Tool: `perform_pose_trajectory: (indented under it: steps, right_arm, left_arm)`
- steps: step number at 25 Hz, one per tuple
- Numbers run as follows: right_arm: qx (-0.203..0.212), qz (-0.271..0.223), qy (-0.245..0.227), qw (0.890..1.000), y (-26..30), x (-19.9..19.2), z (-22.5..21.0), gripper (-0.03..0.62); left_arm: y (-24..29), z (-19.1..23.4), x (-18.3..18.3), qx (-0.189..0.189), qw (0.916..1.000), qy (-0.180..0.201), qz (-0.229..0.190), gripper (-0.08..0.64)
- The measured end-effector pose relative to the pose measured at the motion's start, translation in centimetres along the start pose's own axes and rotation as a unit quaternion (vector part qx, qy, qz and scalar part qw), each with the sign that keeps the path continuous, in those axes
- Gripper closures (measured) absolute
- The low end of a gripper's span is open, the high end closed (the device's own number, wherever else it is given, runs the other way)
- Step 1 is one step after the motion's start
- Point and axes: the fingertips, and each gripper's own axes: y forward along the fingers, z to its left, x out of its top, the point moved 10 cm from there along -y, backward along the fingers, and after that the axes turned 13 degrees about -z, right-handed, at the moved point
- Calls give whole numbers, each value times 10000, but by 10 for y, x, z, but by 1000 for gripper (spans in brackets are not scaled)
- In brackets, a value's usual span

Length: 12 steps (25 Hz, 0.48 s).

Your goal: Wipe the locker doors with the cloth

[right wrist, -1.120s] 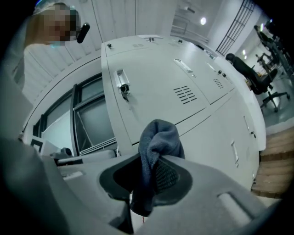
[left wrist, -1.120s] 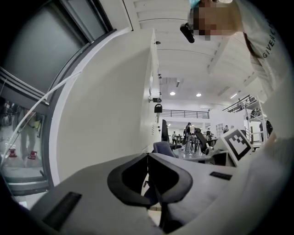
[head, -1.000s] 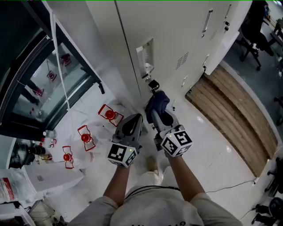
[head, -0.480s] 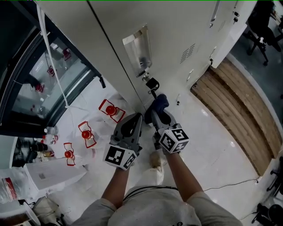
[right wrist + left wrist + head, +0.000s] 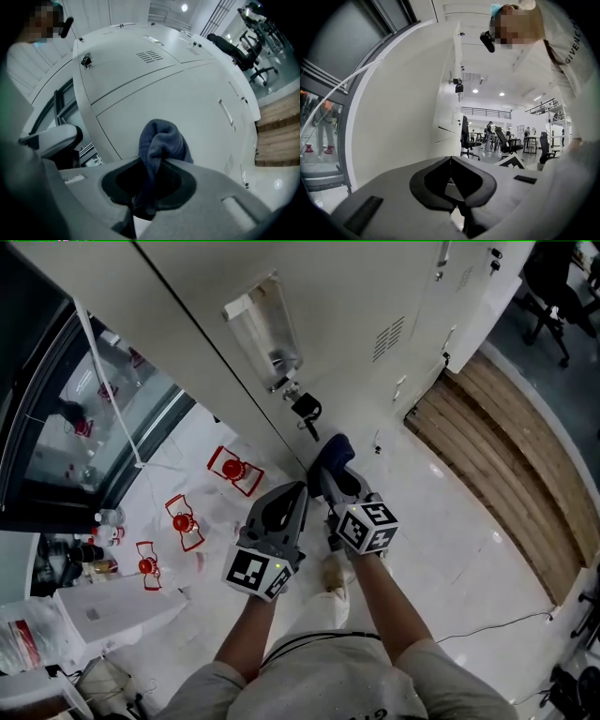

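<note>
- Since a second ago my right gripper (image 5: 334,482) has dropped away from the black lock (image 5: 307,411), which now sits clear above its tips.
- Its jaws clamp the dark blue cloth (image 5: 161,140) — bunched, bulging past them, near the locker door (image 5: 187,103).
- My left gripper (image 5: 286,495) is alongside, jaws together, empty.

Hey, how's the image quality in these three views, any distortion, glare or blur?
Head view: sharp, evenly lit, bright reflections on the glossy floor. Left gripper view: strong fisheye with black corners, the locker edges bow, and the shut left tongs look soft. Right gripper view: the locker doors bulge like a dome, and the cloth pinched in the right tongs is slightly soft.
</note>
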Motion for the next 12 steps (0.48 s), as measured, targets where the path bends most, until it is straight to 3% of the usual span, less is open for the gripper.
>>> perform_pose_trajectory:
  steps: [6,12]
  right_arm:
    - [-37,-297,-128,9995,-16,38,-9,537]
    - [-95,-481,-378,9981,-19,80,-22,537]
  left_arm:
    - [21,-16,-4,-294,9995,-58,-46,561]
    - [50,-29,-16,-358,9992,-186,-55,561]
